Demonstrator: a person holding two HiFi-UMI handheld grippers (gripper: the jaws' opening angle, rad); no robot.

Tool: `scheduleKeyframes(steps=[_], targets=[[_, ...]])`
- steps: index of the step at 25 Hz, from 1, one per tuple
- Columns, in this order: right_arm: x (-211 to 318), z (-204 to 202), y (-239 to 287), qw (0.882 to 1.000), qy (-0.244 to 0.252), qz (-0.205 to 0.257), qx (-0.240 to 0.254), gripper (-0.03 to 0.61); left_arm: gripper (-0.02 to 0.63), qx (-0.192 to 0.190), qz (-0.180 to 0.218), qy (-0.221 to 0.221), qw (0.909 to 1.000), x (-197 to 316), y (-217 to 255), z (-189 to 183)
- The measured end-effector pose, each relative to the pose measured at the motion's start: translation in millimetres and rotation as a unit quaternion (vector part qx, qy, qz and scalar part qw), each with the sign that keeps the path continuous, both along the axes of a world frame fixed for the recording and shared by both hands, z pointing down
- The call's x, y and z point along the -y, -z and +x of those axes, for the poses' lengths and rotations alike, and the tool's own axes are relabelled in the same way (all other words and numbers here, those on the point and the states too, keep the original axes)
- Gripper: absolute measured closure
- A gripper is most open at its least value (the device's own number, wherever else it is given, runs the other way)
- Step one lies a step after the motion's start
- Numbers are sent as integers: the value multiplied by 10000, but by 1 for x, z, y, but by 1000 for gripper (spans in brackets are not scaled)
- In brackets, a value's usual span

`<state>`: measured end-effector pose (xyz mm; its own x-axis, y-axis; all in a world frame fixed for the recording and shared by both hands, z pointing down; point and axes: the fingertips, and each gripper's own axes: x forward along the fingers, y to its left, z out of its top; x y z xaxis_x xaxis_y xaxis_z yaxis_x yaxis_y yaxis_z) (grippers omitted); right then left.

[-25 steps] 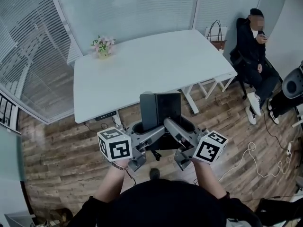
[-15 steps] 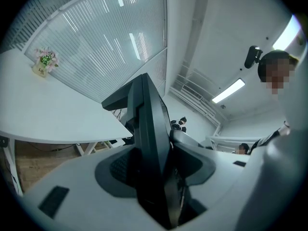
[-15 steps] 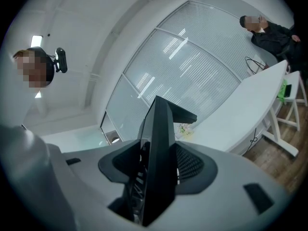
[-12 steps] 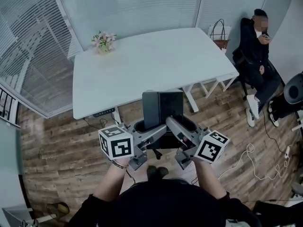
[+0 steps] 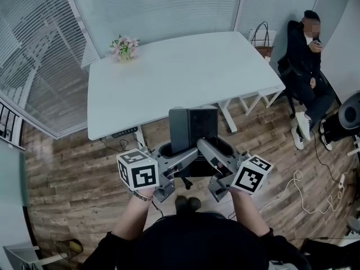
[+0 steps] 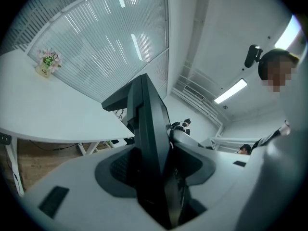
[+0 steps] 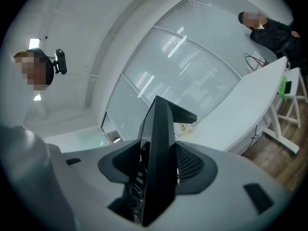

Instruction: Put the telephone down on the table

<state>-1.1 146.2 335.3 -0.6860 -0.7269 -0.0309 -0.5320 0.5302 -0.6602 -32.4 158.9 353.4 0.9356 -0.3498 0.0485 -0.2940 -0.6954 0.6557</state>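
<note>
A black desk telephone (image 5: 192, 129) stands upright on its edge in the air, just short of the front edge of the white table (image 5: 185, 77). My left gripper (image 5: 183, 161) and my right gripper (image 5: 208, 153) are both shut on its lower part, one from each side. In the left gripper view the telephone (image 6: 149, 143) fills the gap between the grey jaws of the left gripper (image 6: 154, 177). In the right gripper view the telephone (image 7: 161, 148) sits clamped the same way in the right gripper (image 7: 156, 170). Its keypad face is hidden.
A small pot of flowers (image 5: 124, 48) stands at the table's far left corner. A dark chair (image 5: 194, 167) is on the wooden floor right under the grippers. A person (image 5: 304, 55) sits at the right, with a bag (image 5: 260, 41) and cables (image 5: 304, 190) nearby. Blinds line the far wall.
Both grippers and the telephone keep their place and their grip. The head view has shifted slightly, and a shoe now shows below the grippers.
</note>
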Motion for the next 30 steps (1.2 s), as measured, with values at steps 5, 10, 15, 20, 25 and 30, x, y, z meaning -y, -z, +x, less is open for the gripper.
scheduleKeyframes(steps=[5, 10, 15, 20, 25, 30], targets=[[1, -1, 1, 10000, -31, 5, 23, 367, 365, 27, 4, -29, 10000, 2, 1, -1], [8, -14, 1, 9999, -93, 39, 15, 367, 365, 22, 29, -94, 9999, 8, 1, -14], [12, -23, -4, 9998, -210, -21, 54, 367, 365, 57, 4, -196, 9998, 13, -4, -24], [12, -21, -5, 9997, -262, 8, 30, 367, 365, 39, 10, -267, 9996, 14, -5, -22], [17, -19, -6, 9996, -275, 61, 23, 367, 365, 31, 62, -271, 9996, 19, -6, -20], [19, -21, -3, 9996, -176, 205, 21, 367, 365, 35, 196, -178, 9996, 21, -4, -21]])
